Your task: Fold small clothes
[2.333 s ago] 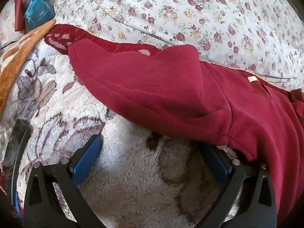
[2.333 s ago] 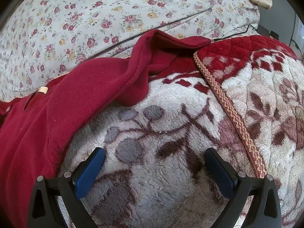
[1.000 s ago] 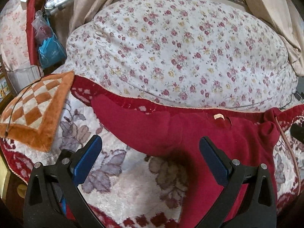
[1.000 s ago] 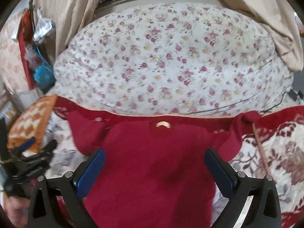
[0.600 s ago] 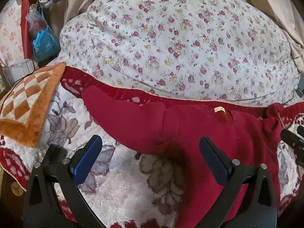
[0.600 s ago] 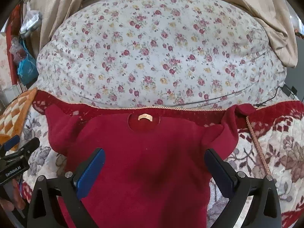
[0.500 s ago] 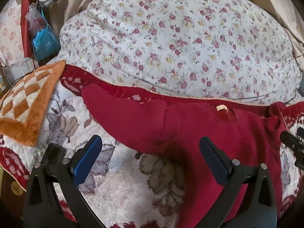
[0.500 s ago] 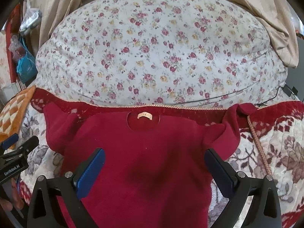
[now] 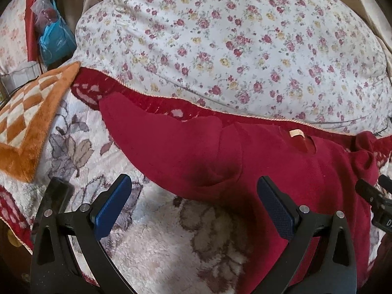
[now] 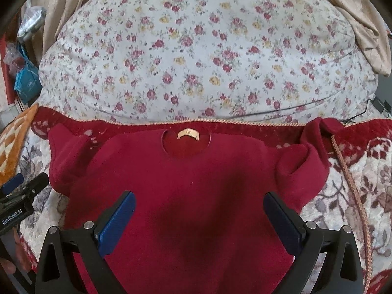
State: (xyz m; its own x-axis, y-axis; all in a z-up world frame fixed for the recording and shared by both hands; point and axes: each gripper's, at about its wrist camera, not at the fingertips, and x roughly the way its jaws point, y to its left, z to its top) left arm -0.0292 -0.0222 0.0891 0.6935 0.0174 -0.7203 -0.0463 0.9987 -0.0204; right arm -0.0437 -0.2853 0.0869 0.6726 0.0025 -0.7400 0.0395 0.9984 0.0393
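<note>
My left gripper (image 9: 193, 203) is spread wide, nothing between the blue pads (image 9: 111, 204), hovering over the fluffy blanket (image 9: 152, 250) with the grey-brown leaf print. Right pad sits over the sweater's lower edge, left pad over bare blanket; can't tell if either touches. My right gripper (image 10: 198, 216) is also wide apart, holding nothing, both pads over the body of the red sweater (image 10: 196, 183), roughly centred below the neckline.

Sweater lies flat on the blanket, front up, neck away from me, tan neck label (image 10: 188, 134) showing inside the round collar. Left sleeve (image 9: 156, 142) stretches out sideways toward the orange checkered mat (image 9: 27, 115), lying fairly smooth. Right sleeve (image 10: 308, 161) is bunched and folded up on itself, cuff near the blanket's braided trim (image 10: 350, 178). From the right wrist view the left gripper shows at the left edge, just beside the left sleeve; from the left wrist view a bit of the right gripper shows at the right edge, over the sweater's far side.

Behind the sweater, touching the blanket's red border, is a big floral duvet (image 10: 201, 56), white with small red and yellow roses. Beige curtain (image 10: 362, 17) hangs behind on the right. Blue bag (image 9: 55, 41) at far left past the mat.
</note>
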